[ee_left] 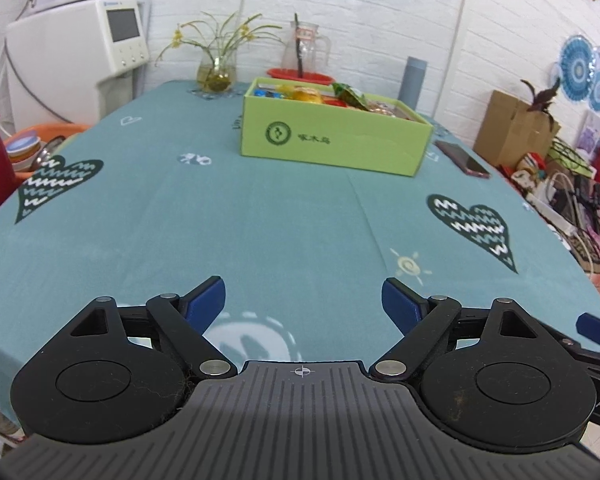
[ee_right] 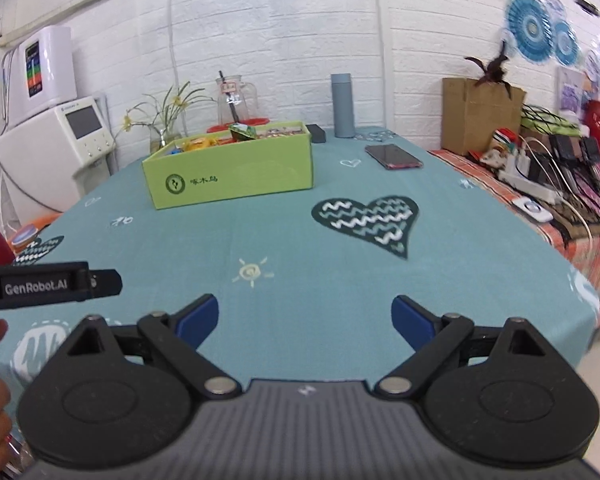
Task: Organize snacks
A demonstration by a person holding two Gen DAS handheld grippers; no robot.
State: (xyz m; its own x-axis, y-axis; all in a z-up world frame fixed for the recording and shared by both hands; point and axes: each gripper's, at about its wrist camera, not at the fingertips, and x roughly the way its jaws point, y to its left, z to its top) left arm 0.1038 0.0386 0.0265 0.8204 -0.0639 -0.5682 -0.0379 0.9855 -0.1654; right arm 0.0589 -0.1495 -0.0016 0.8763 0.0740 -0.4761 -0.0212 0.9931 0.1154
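Left wrist: left gripper hovering spread, empty | right gripper hovering spread, empty | green snack box sitting at 12 o'clock on teal tablecloth

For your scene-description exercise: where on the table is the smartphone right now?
The smartphone lies flat on the teal tablecloth, just right of the green snack box in both wrist views and in front of the grey flask.

- We see a matt cloth tablecloth.
- We see a smooth cardboard box and a glossy phone.
- We note a clear glass jug.
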